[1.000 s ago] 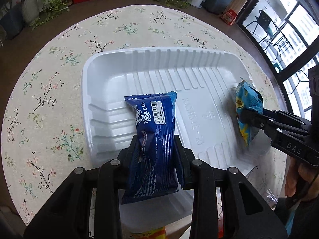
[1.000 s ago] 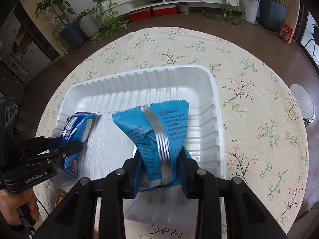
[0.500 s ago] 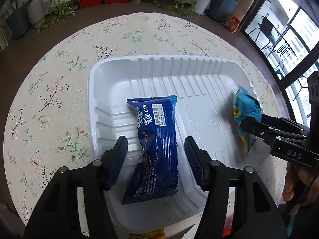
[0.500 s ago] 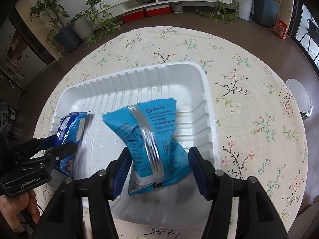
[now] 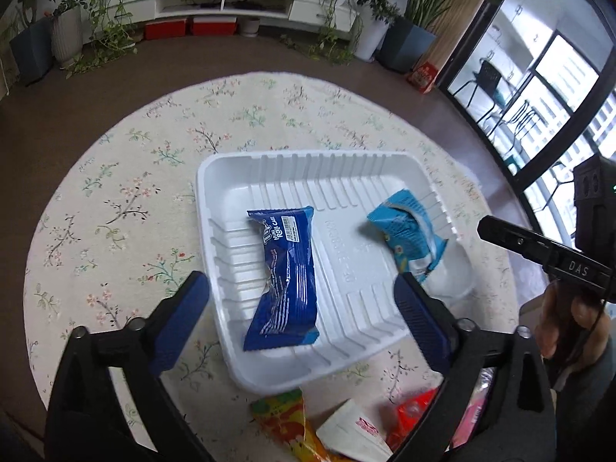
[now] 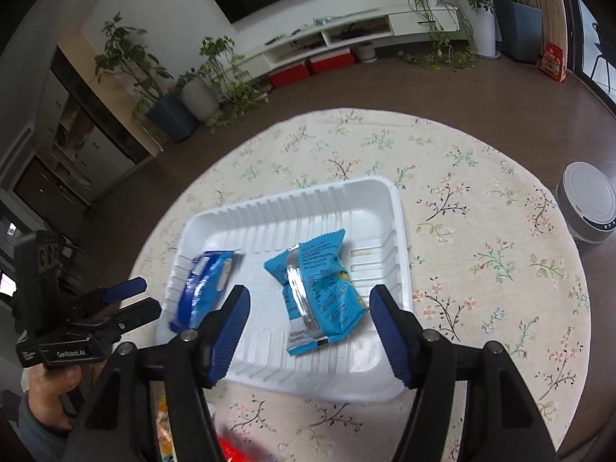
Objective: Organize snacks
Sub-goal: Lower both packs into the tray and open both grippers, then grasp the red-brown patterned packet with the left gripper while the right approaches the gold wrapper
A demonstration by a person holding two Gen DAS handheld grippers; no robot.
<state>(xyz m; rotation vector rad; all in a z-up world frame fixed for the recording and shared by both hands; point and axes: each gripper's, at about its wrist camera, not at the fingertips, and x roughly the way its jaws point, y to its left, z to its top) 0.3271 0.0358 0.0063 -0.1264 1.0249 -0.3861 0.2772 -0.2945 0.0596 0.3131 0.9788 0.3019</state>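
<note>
A white ribbed tray (image 5: 308, 161) (image 6: 292, 200) sits on the round floral table. In its left half lies a dark blue roll cake packet (image 5: 283, 273) (image 6: 202, 288). A light blue snack packet (image 5: 408, 235) (image 6: 317, 294) lies in the right half. My left gripper (image 5: 302, 288) hangs above the near side of the tray, its jaws still opening wide and nothing pressed between them. My right gripper (image 6: 308, 300) hovers above the light blue packet, jaws opening, pads clear of it.
Several loose snack packets, orange (image 5: 285, 412), white (image 5: 346, 431) and red (image 5: 412, 412), lie at the table's near edge. A white round bin (image 6: 587, 204) stands on the floor at the right. Potted plants and a low TV shelf line the far wall.
Both grippers let go of their packets, opened and drew up and back. The dark blue packet and the light blue packet now lie flat in the tray.
</note>
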